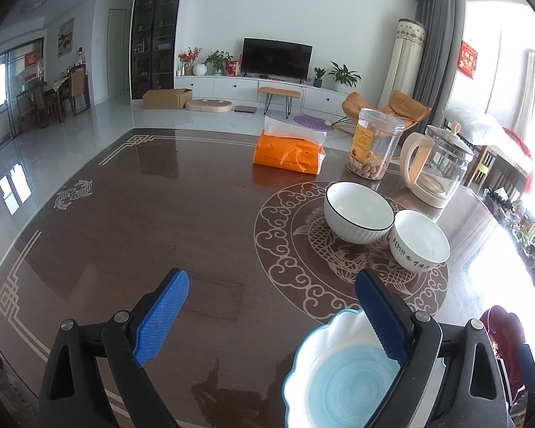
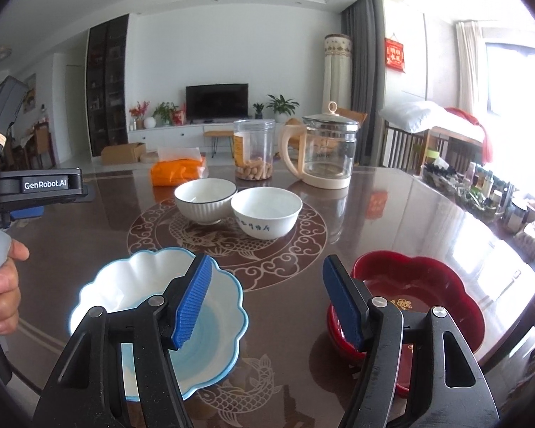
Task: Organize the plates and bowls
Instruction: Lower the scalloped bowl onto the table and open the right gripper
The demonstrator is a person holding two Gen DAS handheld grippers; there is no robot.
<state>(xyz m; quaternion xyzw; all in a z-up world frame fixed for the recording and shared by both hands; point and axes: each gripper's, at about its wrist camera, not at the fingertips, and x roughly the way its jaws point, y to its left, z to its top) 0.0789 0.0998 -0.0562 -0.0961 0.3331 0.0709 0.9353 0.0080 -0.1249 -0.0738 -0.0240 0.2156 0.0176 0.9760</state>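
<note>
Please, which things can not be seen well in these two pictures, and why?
- Scalloped blue-and-white plate: left wrist view, near edge cut by the frame, right side behind the left gripper.
- Red lacquer flower-shaped bowl: right wrist view, front hidden by the right gripper; what lies beneath it is unclear.
- Blue writing on the small white bowl: too small to read.

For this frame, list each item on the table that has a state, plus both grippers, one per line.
left gripper: open, holding nothing
right gripper: open, holding nothing
blue scalloped plate: upright, empty
red scalloped dish: upright, empty
black-rimmed white bowl: upright, empty
white bowl with writing: upright, empty
glass kettle: lid on
clear plastic jar: upright, snacks at bottom
orange tissue pack: tissue sticking out
</note>
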